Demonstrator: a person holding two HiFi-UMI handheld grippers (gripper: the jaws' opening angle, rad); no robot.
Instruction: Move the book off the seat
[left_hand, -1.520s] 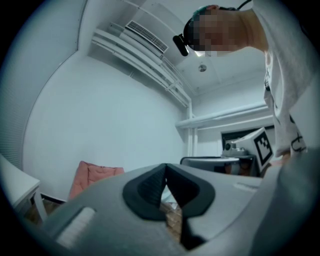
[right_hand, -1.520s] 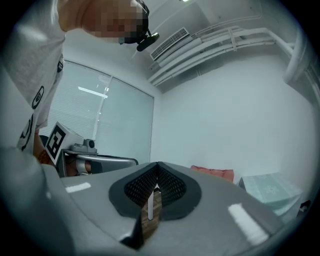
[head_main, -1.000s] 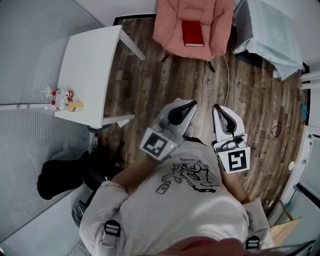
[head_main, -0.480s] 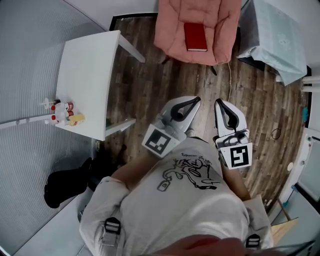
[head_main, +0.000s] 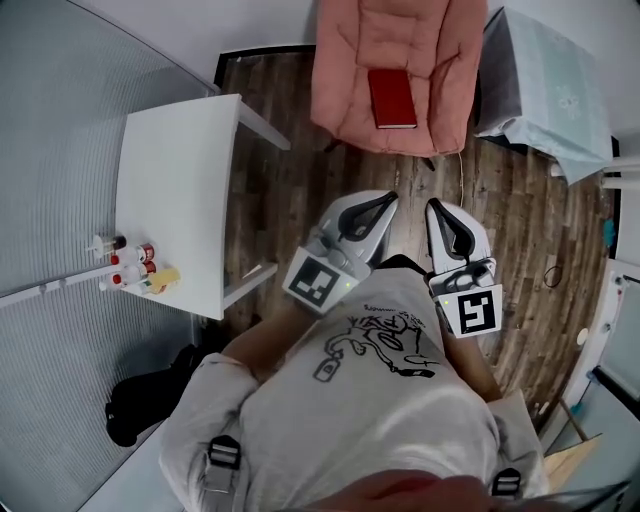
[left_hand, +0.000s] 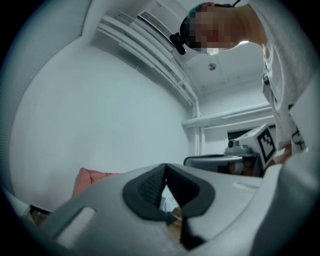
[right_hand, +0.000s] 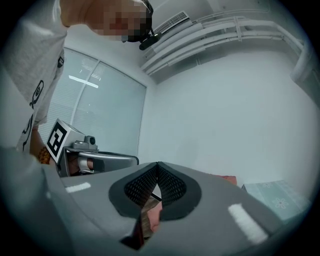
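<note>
A red book (head_main: 392, 98) lies flat on the seat of a pink padded armchair (head_main: 345, 90) at the top middle of the head view. My left gripper (head_main: 388, 198) and my right gripper (head_main: 433, 207) are held side by side in front of the person's chest, pointing toward the chair and well short of it. Both are shut with nothing between the jaws. In the left gripper view the chair (left_hand: 92, 177) peeks over the closed jaws at the left. A pink sliver of the chair (right_hand: 226, 178) also shows in the right gripper view.
A white table (head_main: 180, 200) stands at the left with small bottles (head_main: 135, 267) near its front edge. A pale blue covered surface (head_main: 555, 80) stands right of the chair. A thin cable (head_main: 461, 170) runs across the wooden floor (head_main: 290, 190). A black bag (head_main: 150, 405) lies at the lower left.
The person has walked toward the armchair with both shut grippers held in front. The chair and book lie lower and closer in the head view, and the white table has slid back.
</note>
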